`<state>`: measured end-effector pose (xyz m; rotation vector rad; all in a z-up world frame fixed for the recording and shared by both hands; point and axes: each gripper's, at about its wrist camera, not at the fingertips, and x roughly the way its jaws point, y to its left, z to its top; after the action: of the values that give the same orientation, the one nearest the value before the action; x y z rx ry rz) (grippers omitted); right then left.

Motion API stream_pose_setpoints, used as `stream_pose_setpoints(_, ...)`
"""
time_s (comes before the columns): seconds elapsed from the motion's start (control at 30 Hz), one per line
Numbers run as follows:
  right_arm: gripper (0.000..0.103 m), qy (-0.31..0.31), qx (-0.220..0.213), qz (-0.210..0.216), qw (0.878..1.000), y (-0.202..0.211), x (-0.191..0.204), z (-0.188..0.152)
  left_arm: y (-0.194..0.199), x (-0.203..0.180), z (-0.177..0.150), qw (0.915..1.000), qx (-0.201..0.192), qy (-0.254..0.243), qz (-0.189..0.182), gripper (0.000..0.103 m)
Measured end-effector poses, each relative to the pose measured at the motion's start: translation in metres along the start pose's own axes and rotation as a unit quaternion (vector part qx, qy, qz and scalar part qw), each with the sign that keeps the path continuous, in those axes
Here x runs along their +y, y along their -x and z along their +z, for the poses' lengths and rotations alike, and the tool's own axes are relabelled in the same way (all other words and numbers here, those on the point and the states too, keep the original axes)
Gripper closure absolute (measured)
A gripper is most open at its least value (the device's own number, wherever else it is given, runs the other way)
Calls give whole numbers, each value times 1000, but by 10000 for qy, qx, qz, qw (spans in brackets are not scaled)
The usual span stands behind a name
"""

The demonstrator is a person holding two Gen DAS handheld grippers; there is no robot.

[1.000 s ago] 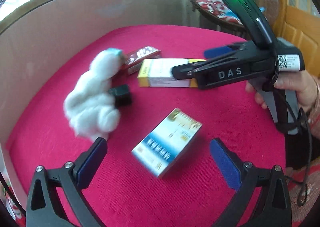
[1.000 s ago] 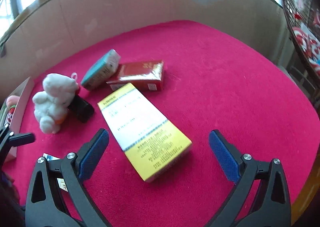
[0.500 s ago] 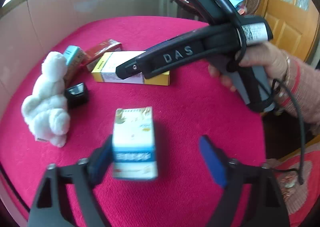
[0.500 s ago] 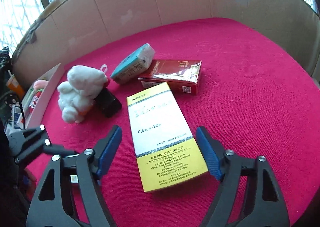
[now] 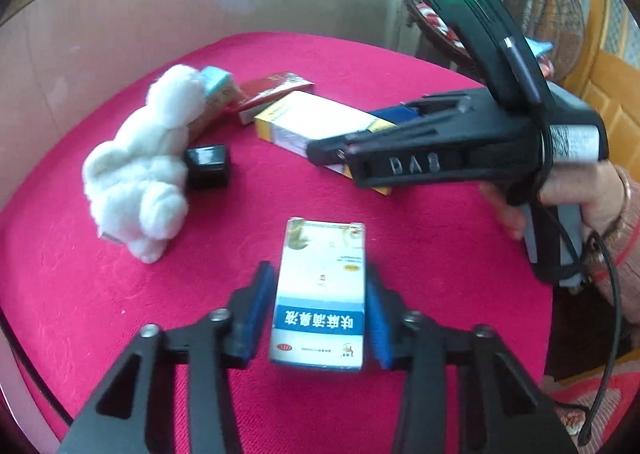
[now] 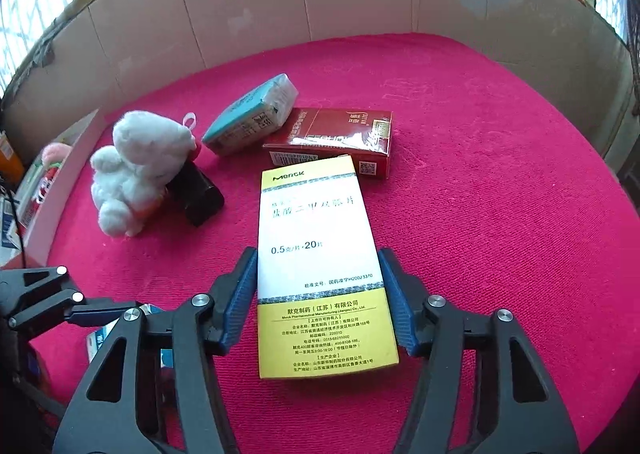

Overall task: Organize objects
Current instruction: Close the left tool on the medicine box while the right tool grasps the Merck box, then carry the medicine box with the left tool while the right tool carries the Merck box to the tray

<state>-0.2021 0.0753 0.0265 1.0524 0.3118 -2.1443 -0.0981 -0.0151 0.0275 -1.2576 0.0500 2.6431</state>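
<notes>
Both tools are clamping boxes: left tool (image 5: 318,310) the blue-white box (image 5: 322,294), right tool (image 6: 318,298) the yellow box (image 6: 320,266); the plush toy (image 6: 138,169) in the frame's left is waiting unsorted.

Rough red cloth (image 6: 480,157) covers the table; on it, a fluffy white plush toy (image 6: 136,169) beside a glossy cellophane-wrapped red carton (image 6: 340,133).

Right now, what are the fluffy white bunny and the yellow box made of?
The white bunny looks like soft plush fabric: fuzzy, matte, lumpy. The yellow box looks like thin printed cardboard: flat faces, sharp folded edges, slight sheen. The right gripper brackets it.
</notes>
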Motion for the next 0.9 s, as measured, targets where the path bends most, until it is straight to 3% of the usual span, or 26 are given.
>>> stream_pose_setpoints(0.17, 46, 330, 90, -458, 9984, -3, 12, -1, 4, 4, -3, 9997, -157, 189, 62, 67)
stream_pose_setpoints(0.37, 47, 279, 58, -443, 9986, 0, 6, -1, 20, 11, -5, 9964, -550, 457, 459, 67)
stream_pose_setpoints(0.57, 47, -119, -237, -551, 9981, 13, -7, -2, 54, 25, -24, 9838, -1230, 786, 1045, 67)
stream_pose_setpoints(0.9, 47, -337, -819, -931, 9917, 40, -12, -6, 67, 21, -29, 9711, -1672, 853, 1475, 67)
